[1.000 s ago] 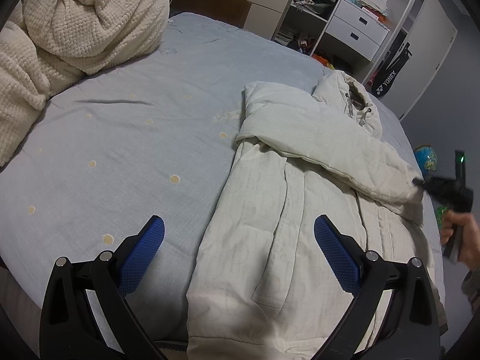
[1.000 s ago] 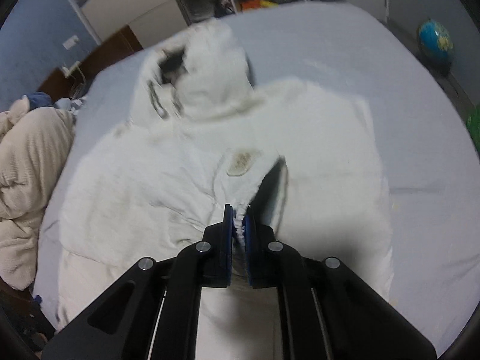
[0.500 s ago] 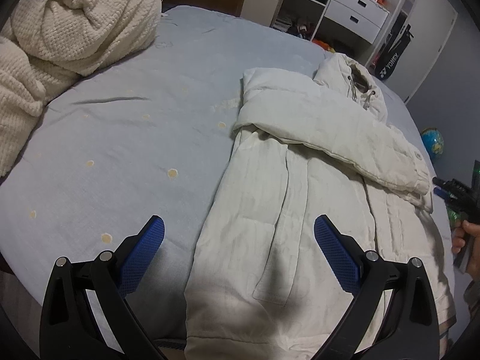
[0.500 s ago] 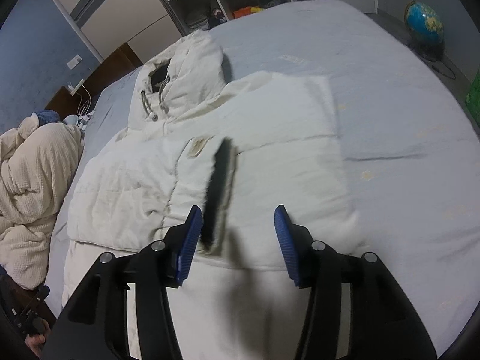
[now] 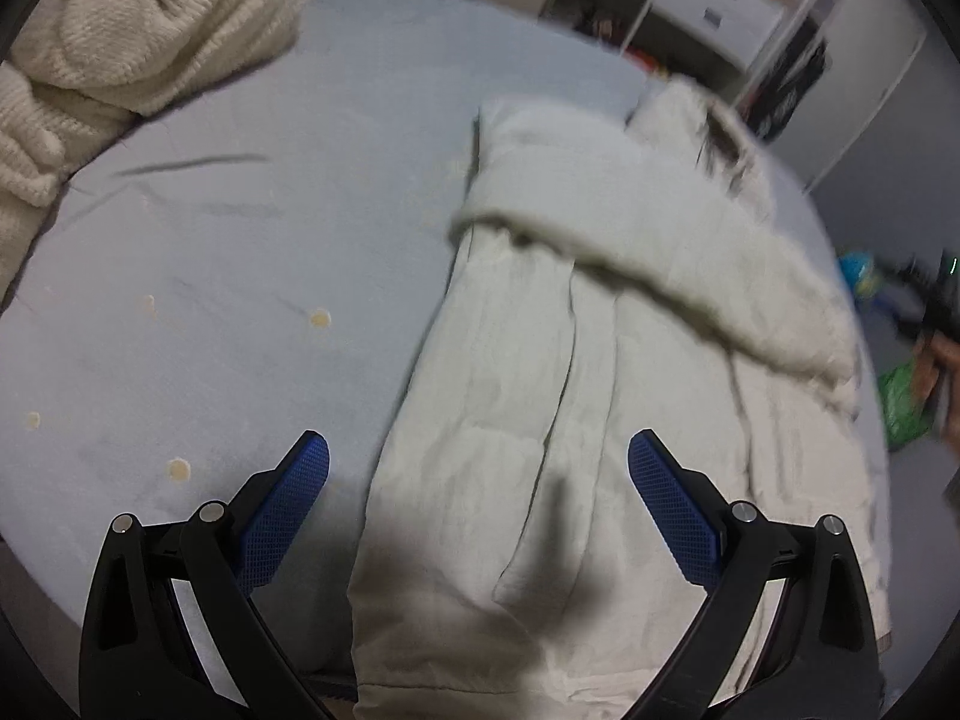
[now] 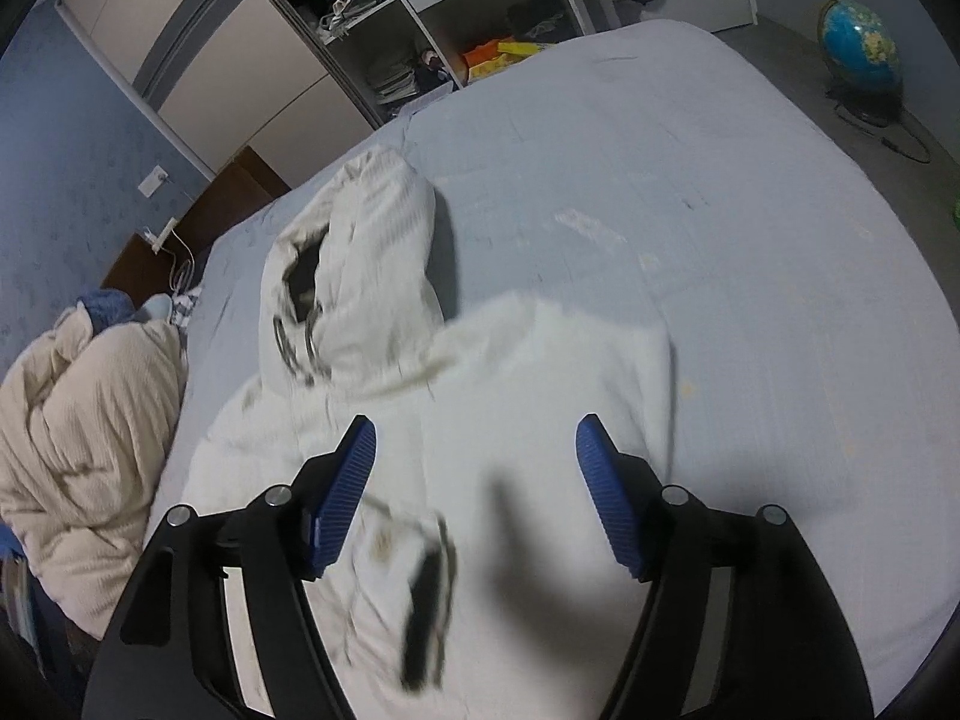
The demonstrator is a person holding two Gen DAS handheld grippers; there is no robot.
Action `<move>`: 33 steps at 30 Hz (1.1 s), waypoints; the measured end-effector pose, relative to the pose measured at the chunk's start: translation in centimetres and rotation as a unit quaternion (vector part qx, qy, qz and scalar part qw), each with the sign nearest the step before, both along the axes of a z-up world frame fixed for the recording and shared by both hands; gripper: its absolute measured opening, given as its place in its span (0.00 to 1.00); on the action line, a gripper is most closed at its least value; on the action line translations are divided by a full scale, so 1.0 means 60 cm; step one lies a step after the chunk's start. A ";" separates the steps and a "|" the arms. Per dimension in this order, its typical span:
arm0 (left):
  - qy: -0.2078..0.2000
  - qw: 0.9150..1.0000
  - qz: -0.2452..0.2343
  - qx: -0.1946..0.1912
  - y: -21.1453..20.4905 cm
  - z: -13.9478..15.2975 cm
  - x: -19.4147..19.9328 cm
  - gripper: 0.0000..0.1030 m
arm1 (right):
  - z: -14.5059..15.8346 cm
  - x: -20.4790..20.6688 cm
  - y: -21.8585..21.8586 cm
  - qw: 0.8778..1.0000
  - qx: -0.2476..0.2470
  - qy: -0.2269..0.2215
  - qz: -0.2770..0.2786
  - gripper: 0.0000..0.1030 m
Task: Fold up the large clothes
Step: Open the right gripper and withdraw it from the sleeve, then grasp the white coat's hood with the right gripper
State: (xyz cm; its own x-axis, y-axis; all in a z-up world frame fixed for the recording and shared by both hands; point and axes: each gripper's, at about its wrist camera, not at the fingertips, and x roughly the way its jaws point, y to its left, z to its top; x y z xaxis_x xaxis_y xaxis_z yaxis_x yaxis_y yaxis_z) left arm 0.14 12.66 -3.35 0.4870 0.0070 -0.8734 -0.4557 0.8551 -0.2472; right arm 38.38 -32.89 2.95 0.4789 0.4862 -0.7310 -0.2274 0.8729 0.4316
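A large white hooded jacket lies flat on the light blue bed, one sleeve folded across its chest. My left gripper is open and empty above the jacket's lower hem side. In the right wrist view the jacket lies with its hood toward the far left. My right gripper is open and empty above the jacket's upper body, the sleeve cuff lying below it. The right gripper also shows blurred at the far right of the left wrist view.
A cream knitted blanket is heaped at the bed's far left corner, also in the right wrist view. Shelves and drawers stand beyond the bed. A globe sits on the floor.
My right gripper let go of the sleeve cuff, opened wide and pulled back; the sleeve now rests across the jacket. My left gripper stayed open and moved closer over the jacket.
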 end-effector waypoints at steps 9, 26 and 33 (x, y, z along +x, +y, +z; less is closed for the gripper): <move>-0.012 0.999 -0.033 0.006 -0.015 0.017 0.127 0.93 | -0.004 0.151 0.069 0.999 0.009 0.011 0.030 0.66; -0.097 0.992 -0.059 0.051 -0.050 -0.072 0.211 0.93 | -0.117 0.404 0.240 0.992 0.111 0.054 0.027 0.66; -0.096 0.993 -0.058 0.042 -0.044 -0.086 0.217 0.94 | -0.166 0.472 0.299 0.989 0.117 0.074 0.044 0.66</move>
State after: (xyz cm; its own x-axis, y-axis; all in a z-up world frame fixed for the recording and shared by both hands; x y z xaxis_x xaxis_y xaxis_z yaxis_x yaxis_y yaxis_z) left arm 13.15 10.01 -8.49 0.6459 0.0095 -0.7633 -0.3047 0.9200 -0.2464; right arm 66.69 -14.95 -7.01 0.3233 0.6855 -0.6524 -0.2178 0.7248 0.6537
